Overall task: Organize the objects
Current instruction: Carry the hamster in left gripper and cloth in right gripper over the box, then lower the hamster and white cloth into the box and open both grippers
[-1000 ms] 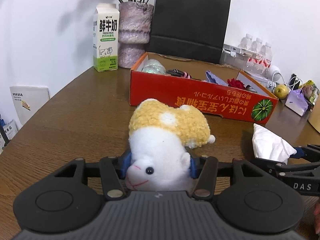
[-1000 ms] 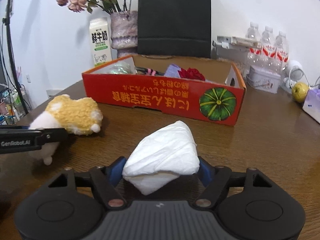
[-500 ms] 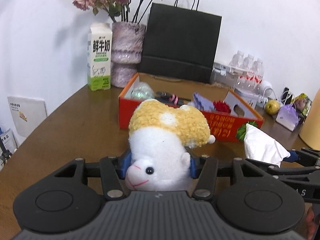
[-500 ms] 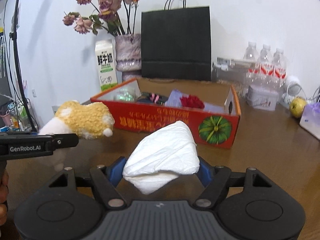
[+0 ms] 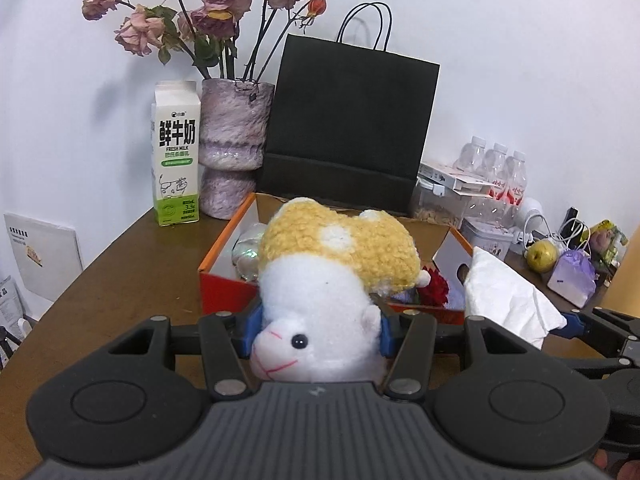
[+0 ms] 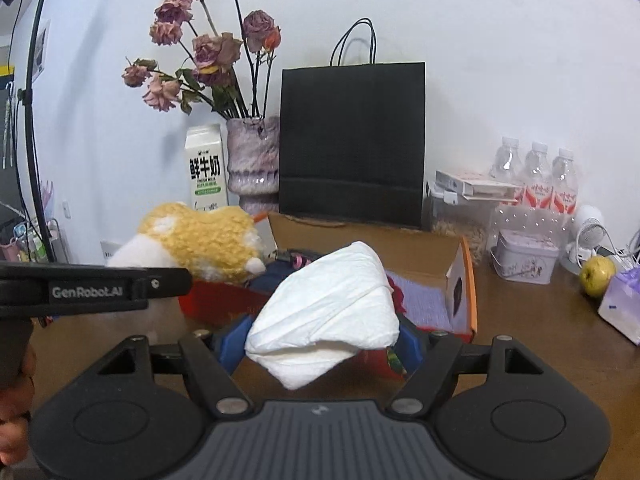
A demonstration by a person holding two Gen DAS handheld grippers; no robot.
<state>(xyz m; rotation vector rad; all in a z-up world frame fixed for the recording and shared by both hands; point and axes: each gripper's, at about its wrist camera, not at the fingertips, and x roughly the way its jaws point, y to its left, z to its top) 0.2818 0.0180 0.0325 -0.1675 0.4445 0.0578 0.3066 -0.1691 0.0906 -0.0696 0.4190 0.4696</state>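
My left gripper [image 5: 320, 330] pinches the plush [image 5: 332, 280]; my right gripper [image 6: 320, 334] pinches the tissue [image 6: 328, 312]; both hang just before the box [image 6: 466, 280]; I judge the carry underway; next, over the rim, then let go.

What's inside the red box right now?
Inside the red box: a red rose, purple cloth, a shiny clear item. The plush toy and white tissue pack hide the rest.
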